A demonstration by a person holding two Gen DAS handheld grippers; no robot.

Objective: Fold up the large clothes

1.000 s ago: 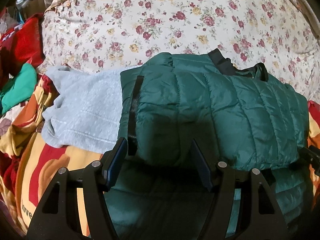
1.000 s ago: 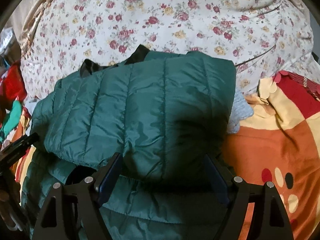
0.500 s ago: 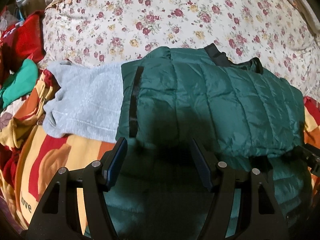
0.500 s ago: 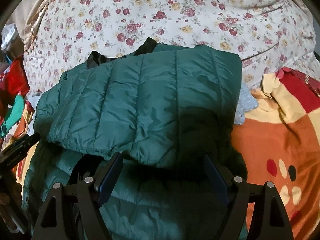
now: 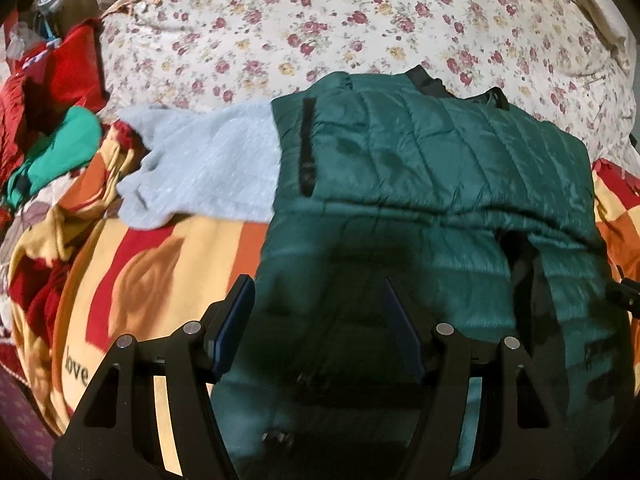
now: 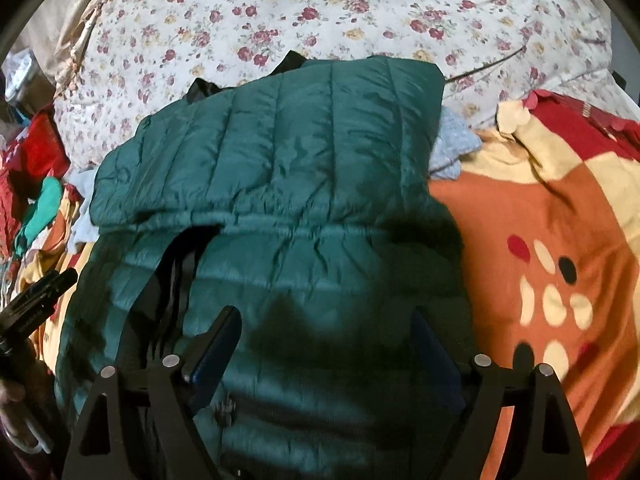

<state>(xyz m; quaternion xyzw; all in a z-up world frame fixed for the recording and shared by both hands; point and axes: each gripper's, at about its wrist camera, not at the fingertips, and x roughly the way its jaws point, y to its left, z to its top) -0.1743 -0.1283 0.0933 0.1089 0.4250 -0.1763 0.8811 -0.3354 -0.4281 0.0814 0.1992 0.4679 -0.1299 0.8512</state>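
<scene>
A dark green quilted puffer jacket (image 5: 432,168) lies on the bed, its far half folded back over the near half; it also shows in the right wrist view (image 6: 288,152). A black zipper (image 5: 306,148) runs down its left edge. My left gripper (image 5: 316,304) is open and empty above the jacket's near part. My right gripper (image 6: 324,332) is open and empty above the near part too. The left gripper's tip shows at the left edge of the right wrist view (image 6: 36,292).
A grey fleece garment (image 5: 200,164) lies under the jacket to the left, its corner showing in the right wrist view (image 6: 452,148). A red-orange patterned blanket (image 6: 540,240) covers the near bed, a floral quilt (image 5: 320,20) the far part. Red and green clothes (image 5: 52,120) are piled left.
Both grippers have drawn back toward me, away from the folded edge. The folded top layer of the jacket now lies flat and farther from the fingers.
</scene>
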